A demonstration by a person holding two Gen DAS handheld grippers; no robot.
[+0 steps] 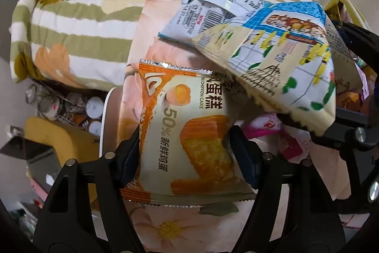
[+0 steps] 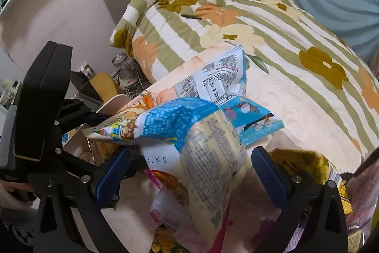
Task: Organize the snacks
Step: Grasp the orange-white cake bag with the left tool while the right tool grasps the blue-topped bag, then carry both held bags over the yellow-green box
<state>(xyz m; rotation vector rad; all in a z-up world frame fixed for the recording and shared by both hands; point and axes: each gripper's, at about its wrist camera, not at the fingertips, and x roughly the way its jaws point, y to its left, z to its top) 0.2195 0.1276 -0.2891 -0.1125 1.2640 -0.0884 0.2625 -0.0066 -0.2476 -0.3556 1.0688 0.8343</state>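
Left gripper (image 1: 183, 153) pinches the orange-and-cream foil chiffon cake packet (image 1: 184, 134); both dark pads press on its sides at the lower half, so the packet sits upright between them, top crimp pointing away from the camera. Probably gripped there because the puffed middle gives the pads something to bite.

Right gripper (image 2: 189, 172) has its blue pads spread wide with the cream-and-blue crinkly snack bag (image 2: 203, 153) hanging between them. The left pad (image 2: 111, 174) is at the bag's edge; the right pad sits apart from it. Whether the bag is actually gripped cannot be told from the right wrist view. In the left wrist view the same bag (image 1: 284, 63) is tilted and lifted above the cake packet, overlapping its top corner, with the right gripper's black frame at its far edge. That suggests it is carried, not lying flat.

Beyond, a pale grey-white packet with barcode and blue cartoon print (image 2: 227, 96) lies flat on the peach floral bedsheet (image 2: 296, 106), beside the green-striped flowered quilt (image 2: 213, 23). A yellow foil packet (image 2: 308, 163) sits just beside the right pad, and pink-white wrappers (image 2: 165, 210) lie under the bag.

Containers: no snack box or bin is clearly visible. A white curved rim (image 1: 105, 115) shows near the bed edge left of the cake packet; its contents cannot be told. Snacks are loose on the bed, sorting looks early.
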